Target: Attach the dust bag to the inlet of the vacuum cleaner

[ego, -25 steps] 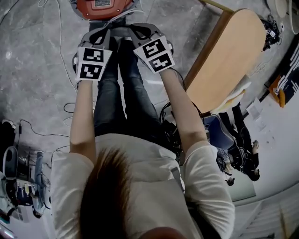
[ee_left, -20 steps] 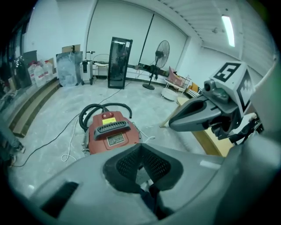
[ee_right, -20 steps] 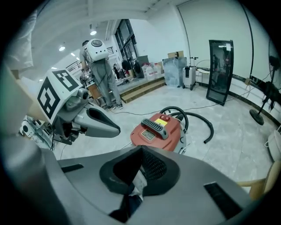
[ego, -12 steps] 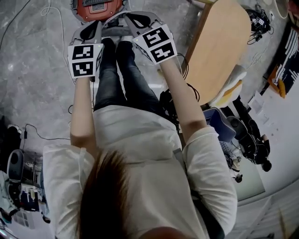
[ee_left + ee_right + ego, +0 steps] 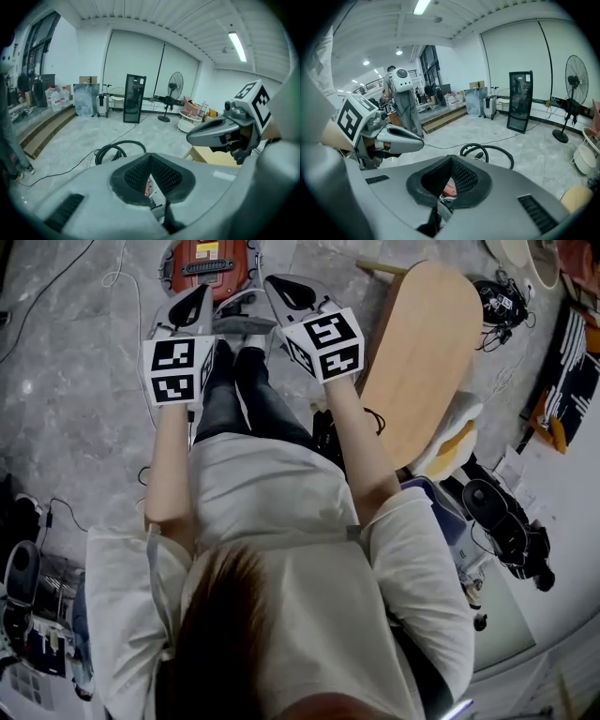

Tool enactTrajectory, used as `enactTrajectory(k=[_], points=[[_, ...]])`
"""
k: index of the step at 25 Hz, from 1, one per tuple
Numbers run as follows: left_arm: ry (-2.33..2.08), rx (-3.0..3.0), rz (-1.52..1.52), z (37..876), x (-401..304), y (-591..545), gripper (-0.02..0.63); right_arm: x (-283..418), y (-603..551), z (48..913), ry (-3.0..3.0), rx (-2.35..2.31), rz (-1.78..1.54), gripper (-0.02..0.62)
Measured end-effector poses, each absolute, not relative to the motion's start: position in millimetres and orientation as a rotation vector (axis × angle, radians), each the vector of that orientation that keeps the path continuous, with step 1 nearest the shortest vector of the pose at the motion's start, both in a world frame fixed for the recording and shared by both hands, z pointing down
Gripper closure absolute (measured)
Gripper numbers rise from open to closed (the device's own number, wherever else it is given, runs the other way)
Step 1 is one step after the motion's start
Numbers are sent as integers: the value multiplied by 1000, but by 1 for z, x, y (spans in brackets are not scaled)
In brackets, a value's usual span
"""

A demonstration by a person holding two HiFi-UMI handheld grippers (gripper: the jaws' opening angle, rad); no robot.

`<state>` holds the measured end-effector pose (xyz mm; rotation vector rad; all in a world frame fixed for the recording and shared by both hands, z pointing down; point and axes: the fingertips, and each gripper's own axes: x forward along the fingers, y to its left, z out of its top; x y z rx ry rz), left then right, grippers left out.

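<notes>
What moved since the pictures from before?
The left hand-held gripper and right hand-held gripper both rose, away from the red vacuum cleaner on the floor. Nothing was grabbed or let go. Both stayed shut and empty; the vacuum cleaner stayed put.

The head view is kinda dim and washed out, with just a soft sheen on the grey floor (image 5: 66,390) and no hard shadows. Both gripper views are heavy fisheye, with black corners and bent walls. A ceiling strip light (image 5: 236,45) glares in the left one, and the nearest foreground is mushy and out of focus.
</notes>
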<state>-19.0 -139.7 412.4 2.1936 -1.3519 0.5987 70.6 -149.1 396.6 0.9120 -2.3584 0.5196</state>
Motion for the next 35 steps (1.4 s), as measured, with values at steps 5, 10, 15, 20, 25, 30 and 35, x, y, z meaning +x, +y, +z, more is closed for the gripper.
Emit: enactTrajectory(k=[5,10,15,20,25,30,35], points=[[-1400,2209,516,374,-20,-137,590,75,-143,363,-2394,959,502,595],[-1443,2234,470,341,-20,-131,591,84,-138,333,-2426,1024,497,595],[-1468,2285,445,309,-12,-126,591,102,-132,305,-2451,1119,496,595],[-1495,2343,412,274,-6,-123,589,117,-127,276,-2476,1160,463,594],[-1559,2368,371,243,-8,-121,590,123,-122,243,-2509,1175,420,595],[-1616,2382,318,215,-5,-117,590,128,-114,217,-2547,1169,386,594],[-1635,2416,267,194,3,-111,589,133,-105,202,-2577,1178,377,594]])
